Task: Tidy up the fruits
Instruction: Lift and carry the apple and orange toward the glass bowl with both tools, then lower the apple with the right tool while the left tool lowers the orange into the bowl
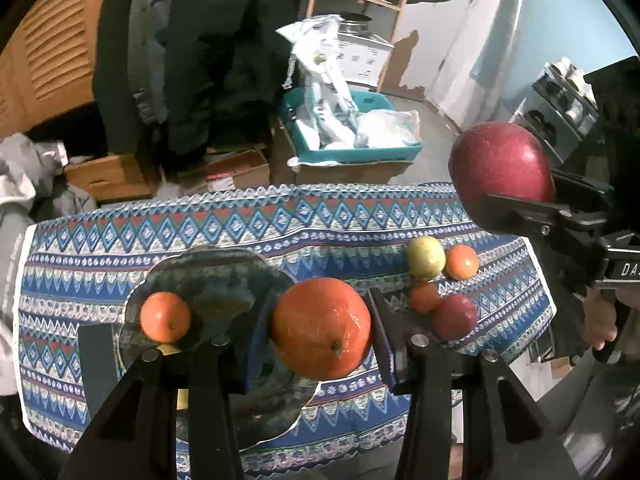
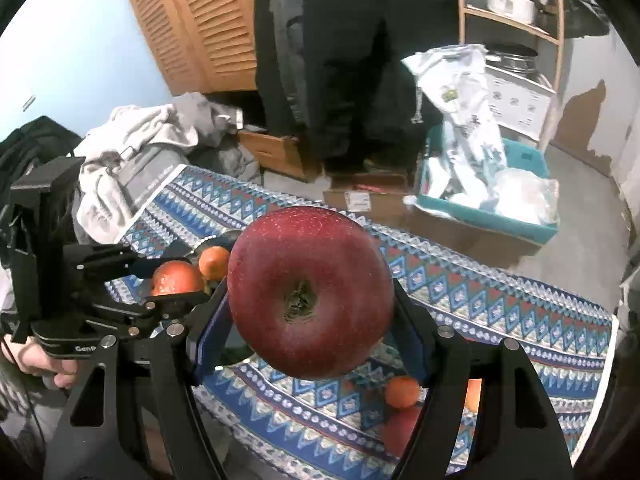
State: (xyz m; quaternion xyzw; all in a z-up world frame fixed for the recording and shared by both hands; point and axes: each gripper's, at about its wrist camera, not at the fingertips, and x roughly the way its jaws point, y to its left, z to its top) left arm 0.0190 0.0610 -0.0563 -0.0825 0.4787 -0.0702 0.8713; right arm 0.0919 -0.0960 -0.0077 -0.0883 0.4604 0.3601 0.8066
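Note:
My left gripper [image 1: 320,332] is shut on a large orange [image 1: 322,328] and holds it above the near right edge of a dark glass plate [image 1: 216,276]. A smaller orange [image 1: 165,317] lies on that plate. My right gripper [image 2: 310,308] is shut on a big red apple [image 2: 310,292], lifted over the patterned cloth; the same apple [image 1: 500,164] shows at the right of the left wrist view. On the cloth to the right lie a yellow-green apple [image 1: 426,258], two small oranges [image 1: 462,262] [image 1: 424,297] and a small red apple [image 1: 456,316].
The table wears a blue patterned cloth [image 1: 280,220] with its far edge close behind the fruit. A person in dark clothes [image 2: 340,60] stands beyond it. Cardboard boxes [image 1: 108,176], a teal bin of bags [image 1: 352,132] and a heap of grey cloth [image 2: 140,140] lie on the floor.

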